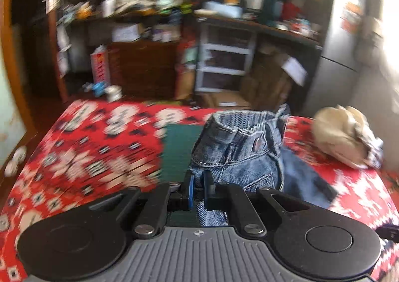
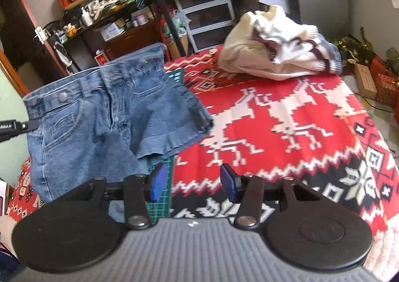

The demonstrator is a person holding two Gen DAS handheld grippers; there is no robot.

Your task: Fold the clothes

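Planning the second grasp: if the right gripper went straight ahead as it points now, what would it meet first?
Probably the red patterned blanket: the open right gripper aims past the denim shorts, which hang off to its left. Depth is unclear.

Looking forward along each pair of tongs, low over the table [image 2: 286,112], toward cluttered shelves [image 1: 129,7]. Left view sitting right against the shorts [image 1: 239,152]; right view hanging farther back. Sharing shorts, sweater [image 2: 274,47], drawers [image 1: 224,57].
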